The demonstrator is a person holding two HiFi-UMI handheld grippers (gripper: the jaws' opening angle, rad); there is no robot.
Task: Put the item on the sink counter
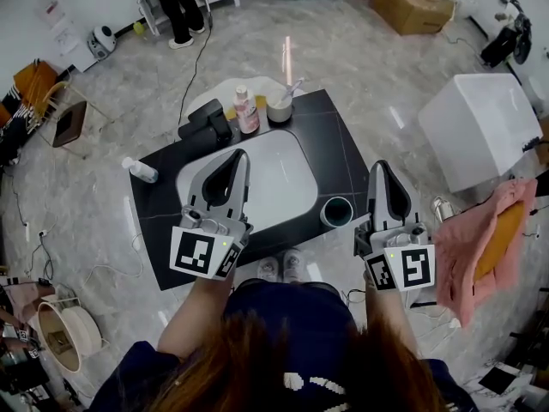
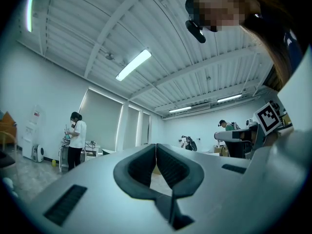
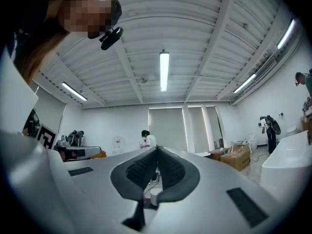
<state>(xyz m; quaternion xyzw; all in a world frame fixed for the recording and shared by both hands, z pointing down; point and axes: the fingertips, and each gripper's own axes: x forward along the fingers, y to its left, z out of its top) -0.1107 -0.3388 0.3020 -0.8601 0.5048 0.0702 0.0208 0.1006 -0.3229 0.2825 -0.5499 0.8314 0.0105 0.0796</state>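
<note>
In the head view a black sink counter point(image 1: 330, 148) with a white basin point(image 1: 274, 183) stands below me. On it are a pink bottle point(image 1: 247, 112), a cup holding a toothbrush point(image 1: 280, 108), a black object point(image 1: 206, 120), a white bottle lying on its side point(image 1: 141, 171) and a teal cup point(image 1: 337, 212). My left gripper point(image 1: 238, 157) is held over the basin's left part, shut and empty. My right gripper point(image 1: 378, 166) hovers past the counter's right edge, shut with nothing in it. Both gripper views look up into the room, each with its jaws together: left gripper point(image 2: 156, 145), right gripper point(image 3: 157, 149).
A white box point(image 1: 477, 127) stands to the right, with a pink cloth point(image 1: 480, 247) over something orange below it. Cardboard boxes point(image 1: 412, 5) and a standing person point(image 1: 178, 3) are at the back. A cable point(image 1: 202, 54) runs over the floor.
</note>
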